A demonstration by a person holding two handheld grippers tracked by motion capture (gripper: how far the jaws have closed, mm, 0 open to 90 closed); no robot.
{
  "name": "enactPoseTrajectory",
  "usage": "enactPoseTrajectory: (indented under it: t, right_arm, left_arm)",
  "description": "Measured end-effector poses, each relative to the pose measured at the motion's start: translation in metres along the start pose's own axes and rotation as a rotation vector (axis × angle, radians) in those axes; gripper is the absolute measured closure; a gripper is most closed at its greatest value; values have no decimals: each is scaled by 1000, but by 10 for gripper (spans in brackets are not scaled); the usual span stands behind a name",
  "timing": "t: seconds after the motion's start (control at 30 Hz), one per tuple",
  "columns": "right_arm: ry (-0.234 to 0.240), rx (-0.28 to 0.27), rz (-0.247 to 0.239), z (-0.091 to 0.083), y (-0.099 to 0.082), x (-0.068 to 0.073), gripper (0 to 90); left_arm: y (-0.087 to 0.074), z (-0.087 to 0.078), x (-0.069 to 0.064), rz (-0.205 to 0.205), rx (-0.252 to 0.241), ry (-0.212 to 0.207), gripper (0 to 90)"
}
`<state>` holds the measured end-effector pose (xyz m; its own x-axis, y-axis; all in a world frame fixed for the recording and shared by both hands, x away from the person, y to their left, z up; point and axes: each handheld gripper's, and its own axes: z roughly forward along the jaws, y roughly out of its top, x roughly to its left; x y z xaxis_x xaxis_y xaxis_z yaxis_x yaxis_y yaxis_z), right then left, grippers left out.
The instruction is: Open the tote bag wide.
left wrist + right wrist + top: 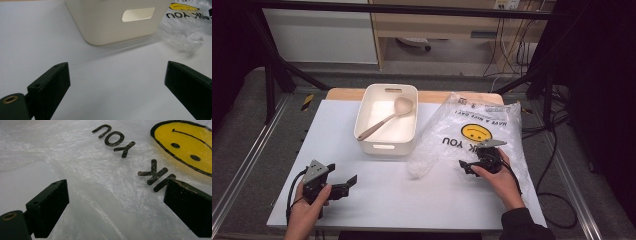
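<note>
A cream bin (pixel 386 141) stands at the table's back middle with a beige wooden spoon (pixel 388 117) lying inside it. A clear plastic bag (pixel 492 127) with a yellow smiley face and black letters lies flat to the right of the bin. My right gripper (pixel 468 167) hovers open just over the bag's near part; its jaws frame the crinkled plastic (pixel 110 195) and the lettering. My left gripper (pixel 343 181) is open at the front left, low over bare table, its jaws aimed at the bin's near wall (pixel 112 22) with its handle slot.
The white table top (pixel 402 195) has free room in front of the bin and between the two grippers. The bag's bunched corner (pixel 185 37) lies just right of the bin. A wooden strip runs along the far edge; black frame bars and cables stand beyond.
</note>
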<state>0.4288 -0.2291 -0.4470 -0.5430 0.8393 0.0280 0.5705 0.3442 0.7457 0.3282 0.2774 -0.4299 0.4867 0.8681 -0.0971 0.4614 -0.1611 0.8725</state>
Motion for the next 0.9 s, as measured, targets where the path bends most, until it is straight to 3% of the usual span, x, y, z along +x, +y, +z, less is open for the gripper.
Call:
enactPoseTrajectory:
  t: [0.23, 0.57, 0.9]
  right_arm:
    - [-3, 55, 15, 6, -5, -3, 63]
    - [-9, 41, 32, -7, -11, -2, 57]
    - [-29, 64, 54, -3, -19, -5, 52]
  left_arm:
    - [0, -1, 0, 1, -6, -1, 59]
    - [1, -3, 0, 2, -9, 4, 58]
    - [1, -3, 0, 3, -12, 6, 59]
